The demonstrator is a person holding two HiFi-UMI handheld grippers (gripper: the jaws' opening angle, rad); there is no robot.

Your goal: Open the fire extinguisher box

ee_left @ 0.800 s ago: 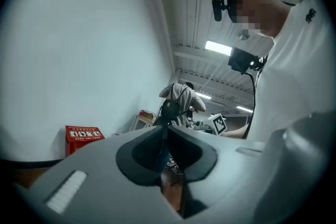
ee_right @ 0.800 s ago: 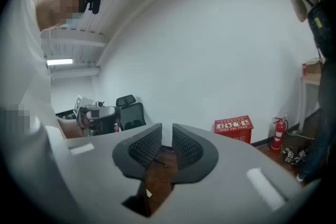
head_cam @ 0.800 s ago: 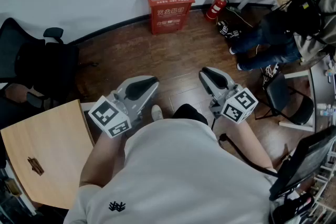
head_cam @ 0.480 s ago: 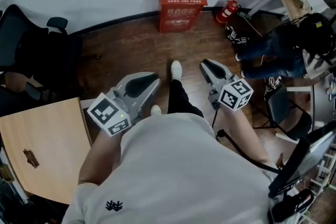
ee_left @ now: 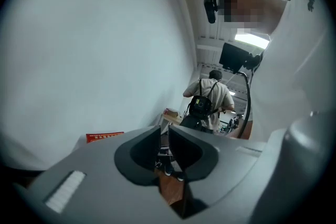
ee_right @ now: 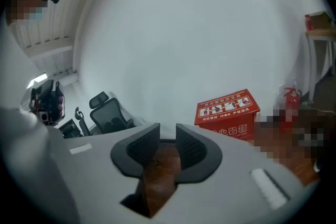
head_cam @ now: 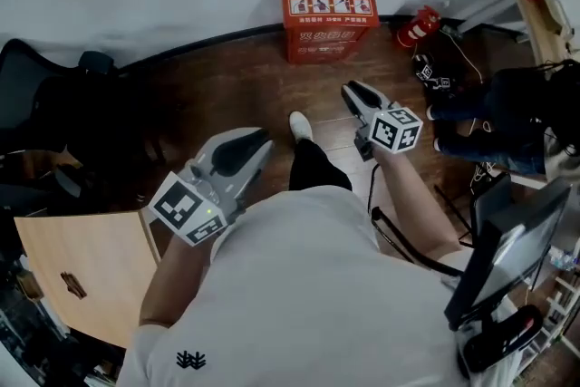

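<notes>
The red fire extinguisher box (head_cam: 329, 21) stands shut on the wooden floor against the white wall; it also shows in the right gripper view (ee_right: 228, 113), and as a red sliver (ee_left: 105, 137) in the left gripper view. My right gripper (head_cam: 350, 90) (ee_right: 168, 134) is held forward, pointing toward the box but well short of it, its jaws a little apart with nothing between them. My left gripper (head_cam: 256, 141) (ee_left: 164, 131) hangs further back at the left, its jaws almost together and empty.
A red fire extinguisher (head_cam: 417, 27) lies right of the box among cables. A person (head_cam: 512, 118) sits at the right. A black office chair (head_cam: 54, 100) stands at the left, a wooden tabletop (head_cam: 82, 272) at lower left, and a monitor (head_cam: 507, 245) at lower right.
The person carrying the grippers has stepped toward the box, one shoe now ahead. The right gripper has moved forward and nearer the box. The left gripper has stayed back.
</notes>
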